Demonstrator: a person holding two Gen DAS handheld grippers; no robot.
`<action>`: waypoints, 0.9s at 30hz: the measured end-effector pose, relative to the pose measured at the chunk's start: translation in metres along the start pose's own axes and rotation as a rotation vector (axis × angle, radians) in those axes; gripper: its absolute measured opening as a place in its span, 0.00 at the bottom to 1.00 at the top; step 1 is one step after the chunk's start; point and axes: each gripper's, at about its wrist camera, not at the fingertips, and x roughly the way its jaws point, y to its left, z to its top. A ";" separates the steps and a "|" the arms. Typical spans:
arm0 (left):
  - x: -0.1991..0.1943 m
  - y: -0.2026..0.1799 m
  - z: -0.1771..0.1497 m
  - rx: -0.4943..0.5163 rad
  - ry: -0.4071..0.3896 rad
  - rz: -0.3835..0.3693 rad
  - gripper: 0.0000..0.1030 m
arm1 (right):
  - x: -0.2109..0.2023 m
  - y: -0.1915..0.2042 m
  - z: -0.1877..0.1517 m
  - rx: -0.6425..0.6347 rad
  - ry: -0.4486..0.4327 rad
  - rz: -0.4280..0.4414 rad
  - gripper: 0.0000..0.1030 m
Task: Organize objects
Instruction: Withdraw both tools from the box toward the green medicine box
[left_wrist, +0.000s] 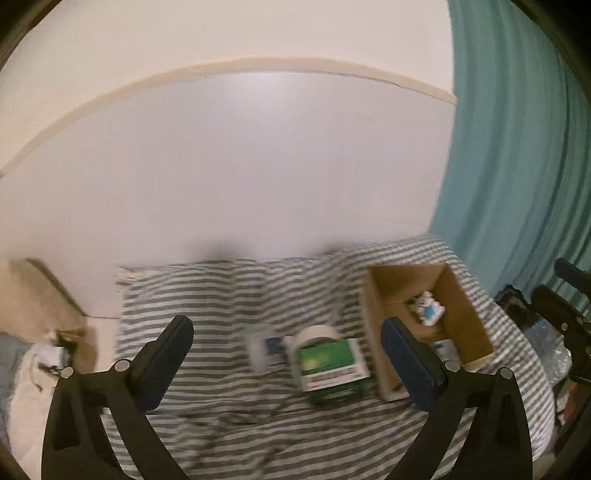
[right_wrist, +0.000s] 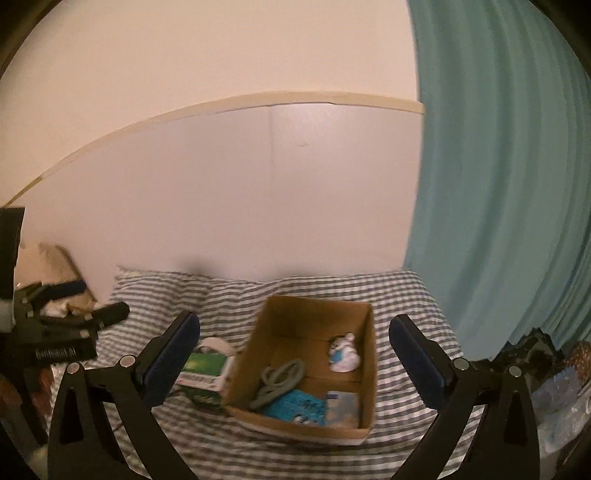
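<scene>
Room: a pale wall (right_wrist: 221, 203) at the back and a teal curtain (right_wrist: 498, 184) on the right side.
Surface: a bed with a grey and white striped sheet (right_wrist: 314, 454); everything sits on it.
Box: a brown cardboard box (right_wrist: 364, 373) with an open top, near the right edge of the bed, closer to the far end.
In the box already: a small white and blue toy (right_wrist: 343, 354) by the far wall, a grey loop of cord (right_wrist: 277, 380) by the left wall, a blue fuzzy thing (right_wrist: 295, 406) and a pale blue pack (right_wrist: 341, 408) at the near wall.
Still out on the sheet: a green and white box (left_wrist: 330, 363) just left of the cardboard box, a roll of white tape (left_wrist: 317, 334) touching its far side, and a clear jar (left_wrist: 264, 347) just left of that.
Left gripper (left_wrist: 288, 354): fingers wide apart, holding nothing, hanging above the things still on the sheet.
Right gripper (right_wrist: 295, 350): fingers wide apart, holding nothing, hanging above the cardboard box.
How far along: I think about half done; four things are in and three wait outside.
What is left: pick up the jar, the tape and the green box and put them in.
Writing: the green box has a white label with dark lines, maybe words, but it is too blurry to read. No brand can be told.
</scene>
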 end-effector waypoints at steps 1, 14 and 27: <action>-0.004 0.009 -0.002 -0.001 -0.004 0.015 1.00 | -0.003 0.009 0.000 -0.025 0.002 0.003 1.00; 0.012 0.090 -0.068 -0.108 0.005 0.109 1.00 | 0.036 0.102 -0.044 -0.069 0.078 0.096 1.00; 0.114 0.126 -0.140 -0.179 0.180 0.101 1.00 | 0.141 0.185 -0.114 -0.135 0.235 0.069 1.00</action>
